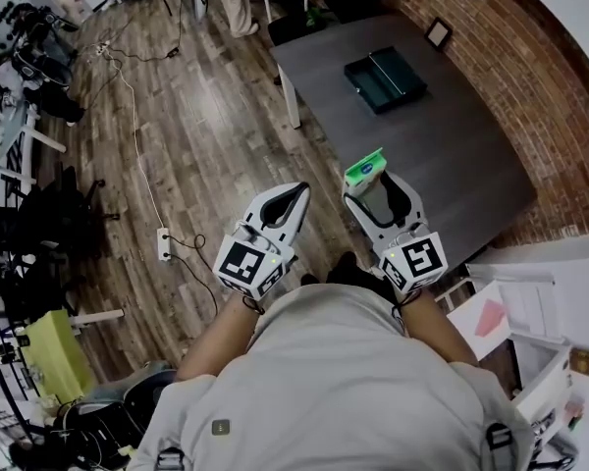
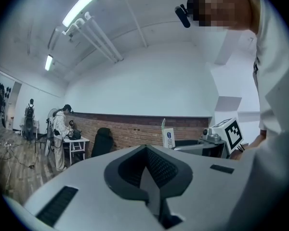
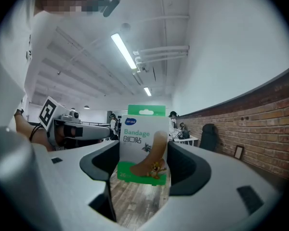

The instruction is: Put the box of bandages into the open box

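Currently | box of bandages (image 3: 142,143) is clamped by fingers of right gripper (image 3: 143,165) | fingers of left gripper (image 2: 145,170) are pressed together | open box (image 1: 385,79) is seen on desk (image 1: 452,155), 12 o'clock of the bandages.

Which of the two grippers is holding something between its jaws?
The right gripper: its jaws are shut on the green and white box of bandages. The left gripper has its jaws together with nothing between them.

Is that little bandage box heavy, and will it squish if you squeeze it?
Probably light: the bandage box looks like thin printed cardboard, and the right hand-held gripper holds it upright by its lower part. Being a flat carton, it likely dents if squeezed hard. Stood on end, it may tip.
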Motion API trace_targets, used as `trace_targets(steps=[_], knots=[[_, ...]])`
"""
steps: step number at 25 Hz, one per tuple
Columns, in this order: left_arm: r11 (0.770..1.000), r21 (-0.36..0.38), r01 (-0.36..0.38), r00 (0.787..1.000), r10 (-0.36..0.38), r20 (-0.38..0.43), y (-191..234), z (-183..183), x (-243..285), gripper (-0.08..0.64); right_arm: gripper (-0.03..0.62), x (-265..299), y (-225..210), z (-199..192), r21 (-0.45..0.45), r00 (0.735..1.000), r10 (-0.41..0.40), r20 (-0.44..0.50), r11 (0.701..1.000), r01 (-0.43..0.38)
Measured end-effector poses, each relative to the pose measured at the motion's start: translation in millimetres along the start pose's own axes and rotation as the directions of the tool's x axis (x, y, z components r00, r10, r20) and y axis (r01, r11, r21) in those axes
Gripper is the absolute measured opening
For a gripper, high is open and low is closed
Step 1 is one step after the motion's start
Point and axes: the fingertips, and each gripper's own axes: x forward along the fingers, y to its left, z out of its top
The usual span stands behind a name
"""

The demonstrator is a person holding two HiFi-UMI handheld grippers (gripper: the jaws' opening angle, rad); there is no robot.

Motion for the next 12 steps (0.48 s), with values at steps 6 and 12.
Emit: trace_targets(steps=[6,12], knots=[[1.000,0.009,-0.029,0.999,0.029,-0.034,43,-7,18,0.015,0.302,50,-11,-8,0.027,0.999,0.043,0.000,0.999,-0.043],[0.999,0.032,-0.010,0.999,0.011,-0.044,85,-11,63,0.015,0.302,100,-51,-9,0.041,0.998,0.052,0.025,0.998,-0.053]])
